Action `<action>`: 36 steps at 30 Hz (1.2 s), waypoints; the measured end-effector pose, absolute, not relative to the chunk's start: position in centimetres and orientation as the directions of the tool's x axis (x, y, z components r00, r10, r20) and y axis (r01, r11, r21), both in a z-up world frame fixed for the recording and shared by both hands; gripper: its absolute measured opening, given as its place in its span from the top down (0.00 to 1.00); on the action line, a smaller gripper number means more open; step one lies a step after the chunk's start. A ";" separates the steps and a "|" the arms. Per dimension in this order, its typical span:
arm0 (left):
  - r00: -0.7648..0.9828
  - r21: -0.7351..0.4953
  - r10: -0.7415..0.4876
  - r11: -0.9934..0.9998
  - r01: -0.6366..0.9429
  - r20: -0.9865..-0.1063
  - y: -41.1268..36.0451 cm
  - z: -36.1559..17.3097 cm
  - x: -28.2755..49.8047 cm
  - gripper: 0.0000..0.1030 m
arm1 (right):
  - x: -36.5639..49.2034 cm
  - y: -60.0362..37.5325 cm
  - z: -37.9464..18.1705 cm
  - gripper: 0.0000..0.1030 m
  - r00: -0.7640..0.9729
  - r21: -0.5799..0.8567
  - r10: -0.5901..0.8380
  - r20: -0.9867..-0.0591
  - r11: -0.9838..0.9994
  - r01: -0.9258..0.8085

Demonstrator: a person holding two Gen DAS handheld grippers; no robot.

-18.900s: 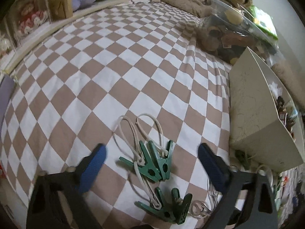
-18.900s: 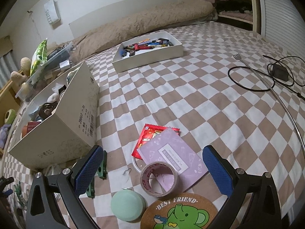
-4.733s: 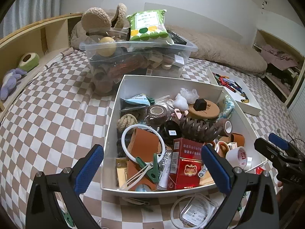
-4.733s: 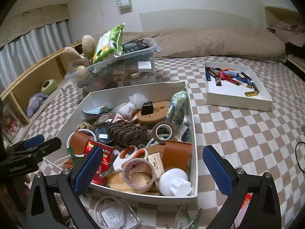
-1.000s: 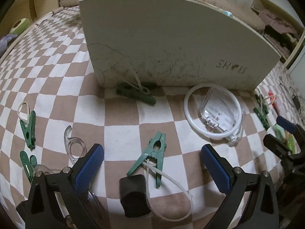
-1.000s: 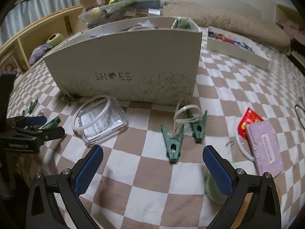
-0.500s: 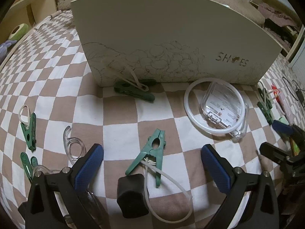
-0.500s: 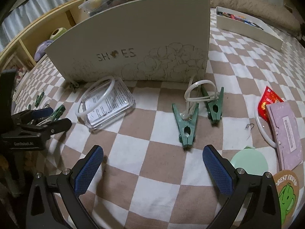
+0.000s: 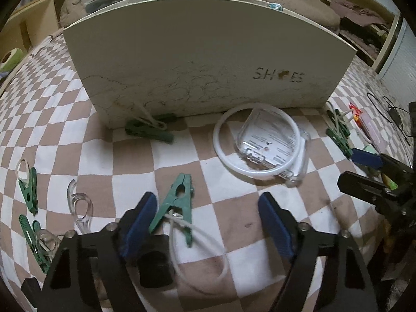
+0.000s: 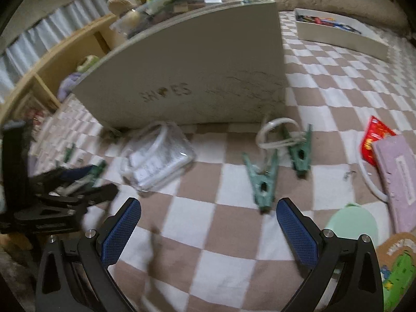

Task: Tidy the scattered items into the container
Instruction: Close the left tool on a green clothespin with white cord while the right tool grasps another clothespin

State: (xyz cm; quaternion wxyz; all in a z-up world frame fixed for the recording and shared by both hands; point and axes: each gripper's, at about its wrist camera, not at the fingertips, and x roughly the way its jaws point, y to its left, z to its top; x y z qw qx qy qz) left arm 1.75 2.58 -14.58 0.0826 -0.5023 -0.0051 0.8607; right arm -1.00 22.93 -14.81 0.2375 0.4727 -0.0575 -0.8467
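Note:
The white shoe box [image 9: 208, 52] stands on the checked bed, also in the right wrist view [image 10: 197, 72]. My left gripper [image 9: 208, 223] is open low over the bed, its left finger beside a green clothespin [image 9: 178, 202] with a white cord. A black block [image 9: 153, 262] lies just behind it. A clear case with a white ring [image 9: 262, 143] lies before the box, blurred in the right wrist view [image 10: 158, 158]. My right gripper [image 10: 208, 234] is open and empty, near two green clothespins [image 10: 262, 179] joined by a cord.
More green clothespins [image 9: 28, 182] and a clear hook [image 9: 78, 202] lie at the left; another pin [image 9: 148, 130] leans at the box foot. A red packet [image 10: 374, 140], lilac booklet [image 10: 397, 171], mint disc [image 10: 351, 223] and elephant coaster [image 10: 397, 265] lie right. A white tray [image 10: 338, 33] sits behind.
My left gripper has moved forward and lower, so the green clothespin now lies beside its left finger. My right gripper has moved closer to the bed and turned left; its view is blurred.

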 end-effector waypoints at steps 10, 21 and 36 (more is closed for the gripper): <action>-0.468 -0.213 0.286 -0.956 -0.204 -0.836 2.7 -13.6 4.3 0.43 | -3.2 22.5 -15.1 0.00 -0.473 0.235 -0.381 -0.795 -0.911 0.339; -0.459 -0.249 0.315 -0.948 -0.200 -0.831 1.9 -14.1 1.6 0.46 | -3.8 21.8 -15.3 0.36 -0.518 0.063 -0.252 -0.818 -0.933 0.354; -0.482 -0.343 0.345 -0.934 -0.096 -0.805 1.1 -14.8 0.4 0.51 | -2.0 22.0 -14.5 0.70 -0.496 0.132 -0.321 -0.807 -0.916 0.378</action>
